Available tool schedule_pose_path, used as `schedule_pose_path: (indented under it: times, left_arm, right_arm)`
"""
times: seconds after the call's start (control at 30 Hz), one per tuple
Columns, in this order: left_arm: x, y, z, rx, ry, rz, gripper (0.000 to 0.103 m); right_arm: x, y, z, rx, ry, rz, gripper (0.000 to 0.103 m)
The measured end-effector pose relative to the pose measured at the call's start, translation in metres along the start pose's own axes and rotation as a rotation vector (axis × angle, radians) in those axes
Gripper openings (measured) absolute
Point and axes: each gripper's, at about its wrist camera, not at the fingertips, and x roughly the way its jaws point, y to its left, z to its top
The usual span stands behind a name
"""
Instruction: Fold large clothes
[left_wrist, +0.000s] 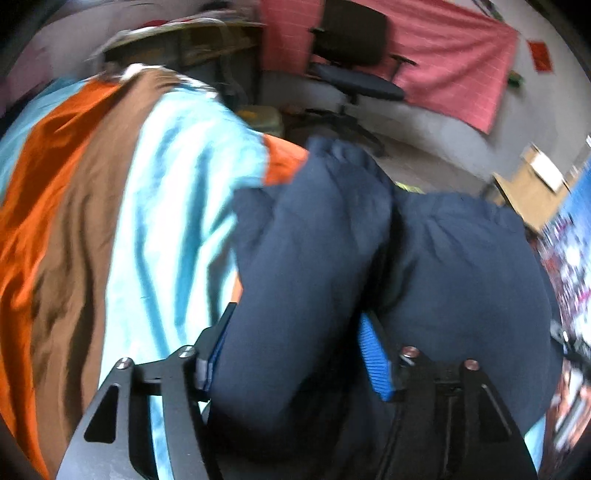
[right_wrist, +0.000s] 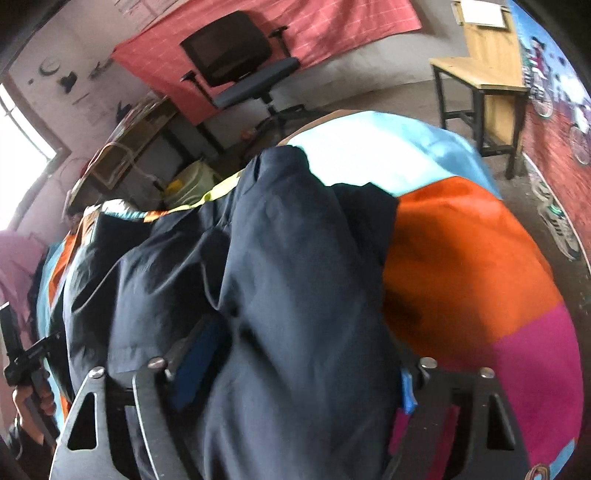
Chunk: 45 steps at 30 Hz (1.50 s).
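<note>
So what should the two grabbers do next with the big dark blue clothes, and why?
Probably carry the held fabric across and lay it flat on the rest. Both the left gripper and the right gripper have the navy garment bunched thick between their fingers, lifted above the striped bedsheet. It is puffed up rather than flat, so no neat fold shows yet.

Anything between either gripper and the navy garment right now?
Nothing visible. The navy garment bunches between the fingers of the left gripper, and likewise fills the right gripper. It lies on the striped sheet.
</note>
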Motion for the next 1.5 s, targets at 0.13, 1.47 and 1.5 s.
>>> schedule_pose_path:
  times: [0.13, 1.47, 1.5]
  left_arm:
    - [-0.024, 0.004, -0.007, -0.027, -0.119, 0.057, 0.078]
    - [-0.194, -0.047, -0.196, 0.167, -0.302, -0.013, 0.102]
    - [-0.194, -0.044, -0.202, 0.174, -0.297, -0.021, 0.102]
  right_arm:
    - [-0.018, 0.004, -0.007, -0.016, -0.062, -0.058, 0.098]
    - [-0.171, 0.189, -0.229, -0.358, -0.491, -0.112, 0.103]
    - [-0.172, 0.190, -0.234, -0.363, -0.490, -0.105, 0.103]
